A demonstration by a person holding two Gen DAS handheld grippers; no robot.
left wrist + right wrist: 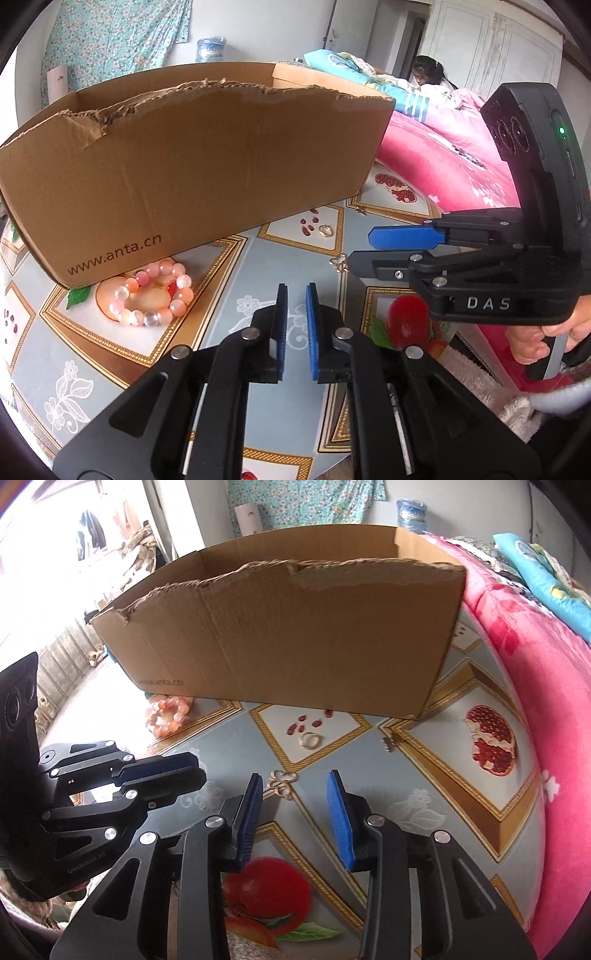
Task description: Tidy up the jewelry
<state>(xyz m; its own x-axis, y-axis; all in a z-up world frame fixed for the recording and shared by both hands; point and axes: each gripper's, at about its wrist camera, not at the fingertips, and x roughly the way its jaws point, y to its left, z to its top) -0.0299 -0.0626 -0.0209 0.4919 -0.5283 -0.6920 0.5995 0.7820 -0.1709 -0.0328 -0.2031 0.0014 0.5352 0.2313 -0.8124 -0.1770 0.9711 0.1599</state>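
Bedroom table with a fruit-print cloth (236, 746), and nothing's sorted yet: bead bracelet (151, 295), gold ring (309, 740) and small charm (280, 781) all lie outside the cardboard box (295, 627), with left gripper (296, 314) and right gripper (293, 805) both parted and empty.

Box interior: cardboard box (288, 635) walls hide its floor.
Small charm (390, 741) at 3 o'clock: too small to identify (metallic, perhaps).
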